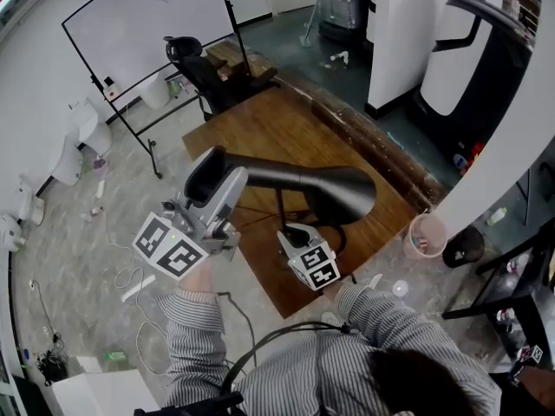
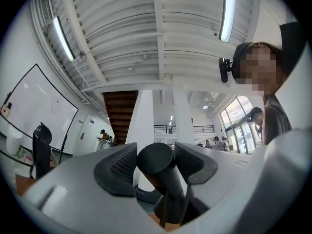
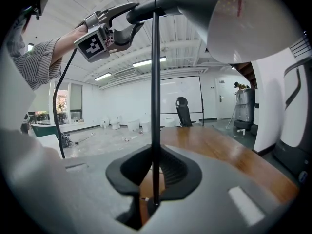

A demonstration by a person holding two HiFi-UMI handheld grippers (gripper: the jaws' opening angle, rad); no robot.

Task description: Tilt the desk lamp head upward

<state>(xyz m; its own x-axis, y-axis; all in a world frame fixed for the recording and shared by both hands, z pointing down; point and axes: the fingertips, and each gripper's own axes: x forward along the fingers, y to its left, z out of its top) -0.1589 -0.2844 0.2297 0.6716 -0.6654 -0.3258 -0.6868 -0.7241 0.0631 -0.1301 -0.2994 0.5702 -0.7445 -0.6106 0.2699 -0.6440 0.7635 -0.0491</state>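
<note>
Left gripper (image 2: 155, 162) pinches the lamp head (image 1: 342, 193) by its tail; right gripper (image 3: 155, 172) clamps the stem (image 3: 155, 82) between its fingers (image 3: 183, 172); slipping there could topple it.

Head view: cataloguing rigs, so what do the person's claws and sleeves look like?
The left claw and right claw are grey with dark ribbed pads; each carries a cube of black square markers. A black cable hangs from the left one. The sleeves are striped.

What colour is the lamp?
Black all over. The lamp shows best in the head view.
</note>
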